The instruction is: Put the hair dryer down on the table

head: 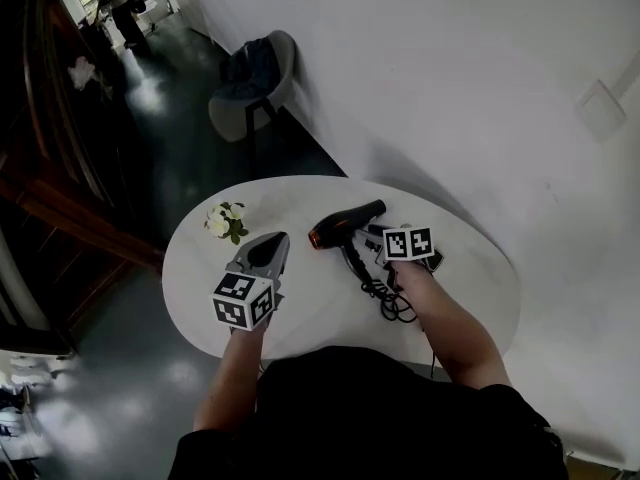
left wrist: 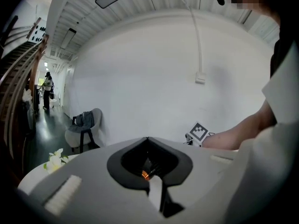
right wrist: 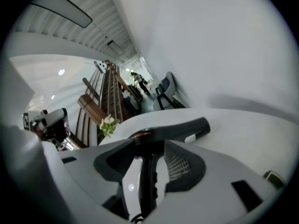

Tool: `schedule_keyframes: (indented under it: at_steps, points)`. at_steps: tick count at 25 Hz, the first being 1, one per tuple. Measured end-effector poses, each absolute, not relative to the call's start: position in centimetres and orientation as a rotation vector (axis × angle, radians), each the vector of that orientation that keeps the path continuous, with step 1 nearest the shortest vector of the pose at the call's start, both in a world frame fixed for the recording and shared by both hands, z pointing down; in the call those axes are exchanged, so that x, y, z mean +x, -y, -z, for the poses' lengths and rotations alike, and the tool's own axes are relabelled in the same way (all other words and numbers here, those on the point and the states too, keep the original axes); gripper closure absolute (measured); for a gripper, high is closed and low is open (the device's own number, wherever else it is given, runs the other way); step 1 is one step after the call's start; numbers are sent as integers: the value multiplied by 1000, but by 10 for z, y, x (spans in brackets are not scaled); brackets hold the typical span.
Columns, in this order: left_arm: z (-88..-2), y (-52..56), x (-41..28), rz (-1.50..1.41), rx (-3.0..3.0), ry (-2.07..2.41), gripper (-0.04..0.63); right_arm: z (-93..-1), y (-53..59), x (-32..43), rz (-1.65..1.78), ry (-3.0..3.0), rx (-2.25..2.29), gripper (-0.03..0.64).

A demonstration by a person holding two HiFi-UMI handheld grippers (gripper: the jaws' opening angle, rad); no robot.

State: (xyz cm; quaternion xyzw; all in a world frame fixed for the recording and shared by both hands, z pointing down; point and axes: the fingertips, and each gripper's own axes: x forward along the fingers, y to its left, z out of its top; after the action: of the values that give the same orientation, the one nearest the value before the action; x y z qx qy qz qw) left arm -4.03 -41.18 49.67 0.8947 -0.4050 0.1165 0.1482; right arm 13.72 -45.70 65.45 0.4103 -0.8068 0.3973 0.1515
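A black hair dryer (head: 345,224) with an orange ring at its nozzle lies on the white oval table (head: 300,320), its cord (head: 386,294) coiled toward me. My right gripper (head: 368,253) reaches in from the right and is shut on the dryer's handle. In the right gripper view the handle (right wrist: 150,181) runs between the two dark pads, with the barrel (right wrist: 175,129) lying across the tabletop (right wrist: 247,125). My left gripper (head: 274,244) rests on the table left of the nozzle, jaws together and holding nothing (left wrist: 148,143).
A small bunch of white flowers (head: 226,220) stands at the table's far left. A grey chair (head: 256,80) with clothing on it sits beyond the table by the white wall. A wooden staircase (head: 60,168) runs along the left, and a person (head: 120,3) stands far off.
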Motion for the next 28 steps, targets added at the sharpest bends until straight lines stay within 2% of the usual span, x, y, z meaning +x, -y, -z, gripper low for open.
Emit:
schedule_keyframes:
  at_steps: [14,18,20,23,28]
  points:
    - [-449,442,-15,-289,2713,1102,586,-503,391,250,-765,2646,1578,430]
    - [-442,447,-19,-266,2719,1115,586,-472,372,268,-637,2669,1763,499]
    - [-438,450,-21,-252,2723,1122,586,-462,366,265,-581,2692,1766,550]
    - [-433,452,-25,-236,2730,1131,586,-446,360,255,-483,2744,1715,589]
    - [-432,451,-30,-224,2723,1144,586,-417,359,240,-382,2840,1651,604]
